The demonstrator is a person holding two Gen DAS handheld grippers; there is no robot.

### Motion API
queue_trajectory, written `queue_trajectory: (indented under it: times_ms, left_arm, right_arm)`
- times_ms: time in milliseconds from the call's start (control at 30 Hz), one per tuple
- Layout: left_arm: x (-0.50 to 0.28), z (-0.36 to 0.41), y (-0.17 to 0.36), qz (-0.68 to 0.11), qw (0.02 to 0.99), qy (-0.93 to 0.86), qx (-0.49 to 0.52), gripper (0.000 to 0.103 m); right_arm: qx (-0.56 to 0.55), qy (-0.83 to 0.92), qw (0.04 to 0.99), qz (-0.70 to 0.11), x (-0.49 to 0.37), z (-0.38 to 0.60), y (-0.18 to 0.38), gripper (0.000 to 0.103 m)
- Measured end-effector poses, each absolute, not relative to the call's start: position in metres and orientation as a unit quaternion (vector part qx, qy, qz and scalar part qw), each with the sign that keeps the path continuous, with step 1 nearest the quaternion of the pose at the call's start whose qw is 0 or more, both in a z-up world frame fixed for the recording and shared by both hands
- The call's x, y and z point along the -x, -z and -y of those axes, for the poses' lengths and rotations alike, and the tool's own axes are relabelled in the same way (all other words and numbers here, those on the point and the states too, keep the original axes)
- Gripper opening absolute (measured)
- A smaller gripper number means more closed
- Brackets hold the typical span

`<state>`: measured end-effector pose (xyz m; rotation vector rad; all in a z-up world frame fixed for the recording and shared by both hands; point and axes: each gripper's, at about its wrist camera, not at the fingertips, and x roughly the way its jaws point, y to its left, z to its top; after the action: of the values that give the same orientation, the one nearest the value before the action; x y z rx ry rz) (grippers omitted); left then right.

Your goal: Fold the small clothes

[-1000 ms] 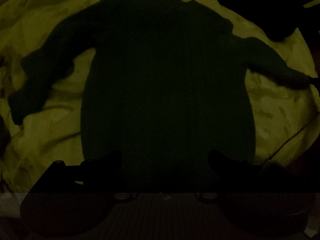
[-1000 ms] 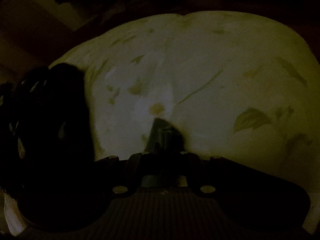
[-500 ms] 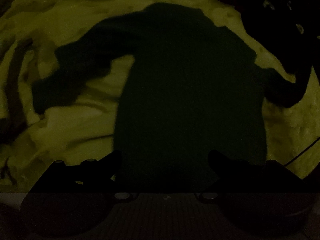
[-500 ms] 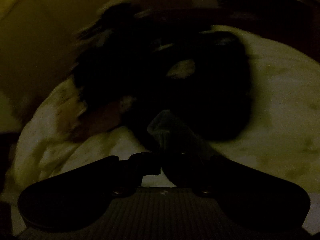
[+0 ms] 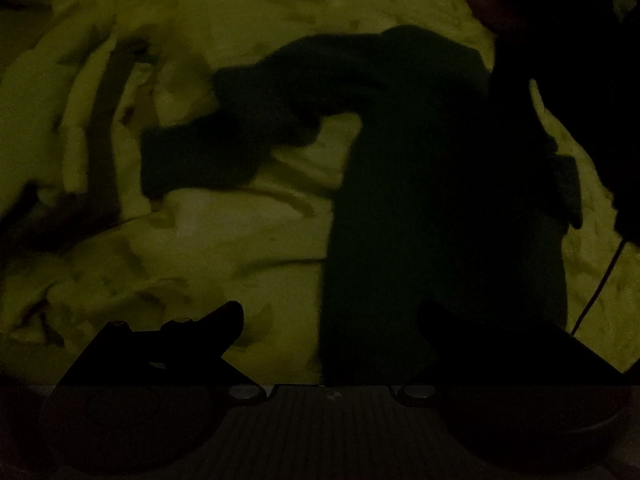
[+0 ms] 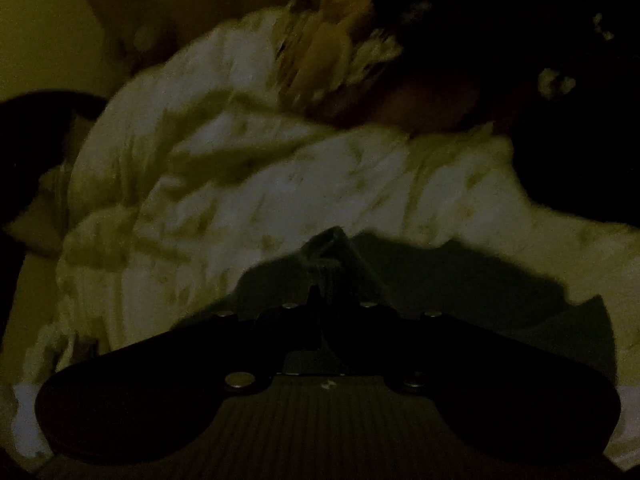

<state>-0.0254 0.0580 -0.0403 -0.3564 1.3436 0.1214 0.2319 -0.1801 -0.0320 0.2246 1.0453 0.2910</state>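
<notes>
A small dark green sweater (image 5: 440,200) lies flat on a pale, leaf-printed bed sheet (image 5: 200,260). Its one sleeve (image 5: 224,148) stretches out to the left. My left gripper (image 5: 330,316) hovers open over the sweater's lower left edge, one fingertip above the sheet and the other above the knit, with nothing between them. In the right wrist view my right gripper (image 6: 324,280) is shut on the sweater's other sleeve (image 6: 332,244), which is lifted, and the rest of the fabric (image 6: 480,288) trails down to the right. The scene is very dark.
A dark heap of other clothes (image 6: 520,60) lies at the upper right on the crumpled sheet (image 6: 240,160). A large dark shape (image 5: 580,80) covers the right edge of the left wrist view, and a thin cable (image 5: 600,280) hangs below it.
The sweater has slid rightward in the left wrist view. Its right sleeve no longer lies stretched out. The right gripper has swung and rolled across the bed with the sleeve still in it.
</notes>
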Motion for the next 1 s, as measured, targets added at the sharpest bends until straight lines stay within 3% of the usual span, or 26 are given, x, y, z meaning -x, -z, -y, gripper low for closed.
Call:
queue_trajectory:
  times_ms: [433,533,567,600,633,767,833,900,1000]
  left_arm:
    - [0.013,-0.077,0.048,-0.632,0.758,-0.056,0.152,0.103]
    - [0.006,-0.08,0.049,-0.633,0.754,-0.06,0.164,0.103]
    - [0.002,-0.081,0.05,-0.631,0.754,-0.062,0.168,0.103]
    - [-0.001,-0.081,0.05,-0.63,0.754,-0.065,0.172,0.103]
    - [-0.006,-0.081,0.051,-0.63,0.753,-0.071,0.176,0.103]
    - [-0.028,-0.077,0.052,-0.613,0.764,-0.078,0.186,0.103]
    - [-0.046,-0.069,0.05,-0.603,0.775,-0.067,0.175,0.103]
    - [-0.069,-0.057,0.049,-0.597,0.784,-0.048,0.161,0.103]
    - [-0.101,-0.036,0.051,-0.592,0.793,-0.015,0.14,0.103]
  right_arm:
    - [-0.12,-0.175,0.809,-0.547,-0.223,0.126,0.081,0.012]
    - [-0.108,-0.17,0.803,-0.561,-0.222,0.119,0.087,0.031]
    - [-0.118,-0.167,0.802,-0.562,-0.22,0.123,0.087,0.046]
    - [-0.134,-0.17,0.799,-0.561,-0.219,0.129,0.086,0.054]
    - [-0.153,-0.167,0.796,-0.561,-0.217,0.138,0.083,0.055]
    - [-0.189,-0.154,0.803,-0.544,-0.207,0.186,0.067,0.052]
    - [-0.16,-0.142,0.817,-0.536,-0.202,0.214,0.063,0.044]
    - [-0.119,-0.122,0.825,-0.539,-0.199,0.246,0.065,0.018]
    - [-0.107,-0.074,0.824,-0.552,-0.195,0.295,0.072,0.015]
